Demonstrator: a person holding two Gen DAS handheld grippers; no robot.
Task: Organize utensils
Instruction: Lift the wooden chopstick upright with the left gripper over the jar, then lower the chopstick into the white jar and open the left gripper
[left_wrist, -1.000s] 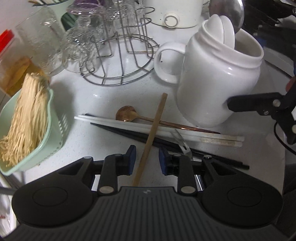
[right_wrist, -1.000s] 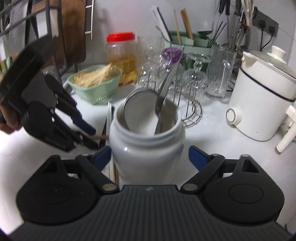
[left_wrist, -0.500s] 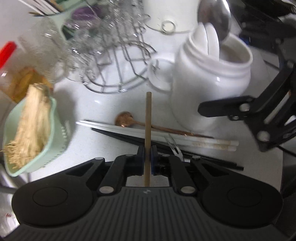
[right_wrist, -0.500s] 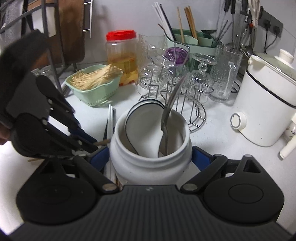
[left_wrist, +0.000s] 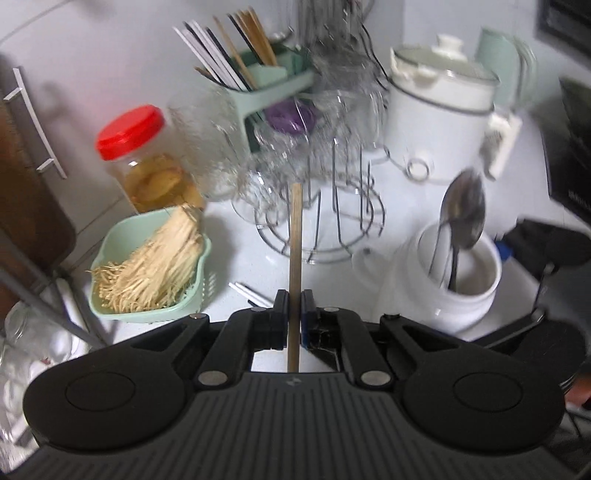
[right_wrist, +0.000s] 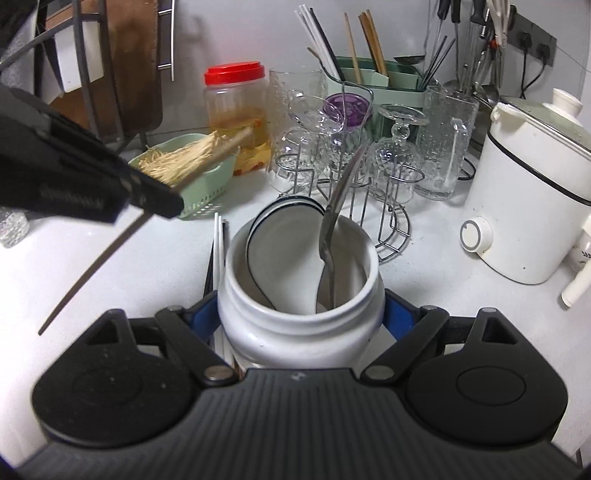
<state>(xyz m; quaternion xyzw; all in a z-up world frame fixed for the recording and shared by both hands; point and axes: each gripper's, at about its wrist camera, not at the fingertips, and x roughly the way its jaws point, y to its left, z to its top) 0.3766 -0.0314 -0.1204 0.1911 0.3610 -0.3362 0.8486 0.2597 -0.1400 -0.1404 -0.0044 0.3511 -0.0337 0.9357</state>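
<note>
While L tool (left_wrist: 294, 322) clamps chopstick (left_wrist: 295, 258) aloft, R tool (right_wrist: 301, 314) grips white jar (right_wrist: 301, 325).

Setting: home kitchen, white counter (right_wrist: 424, 288) against a pale wall.
Evidence, right wrist view, by clock position:
- 12: green caddy (right_wrist: 391, 79) of chopsticks; glasses upturned on a wire rack (right_wrist: 391, 221).
- 11: jar (right_wrist: 236, 107), red lid, yellowish contents, possibly pickles.
- 10: green basket (right_wrist: 207, 188) of dry noodles; behind it a brown board (right_wrist: 136, 55), likely a cutting board, in a metal rack.
- 1: ladles (right_wrist: 476, 48) hanging by wall sockets (right_wrist: 532, 37).
- 3: white electric cooker (right_wrist: 528, 206) with front dial.
- Centre: white crock (right_wrist: 299, 317) holding a spoon (right_wrist: 340, 206).
</note>
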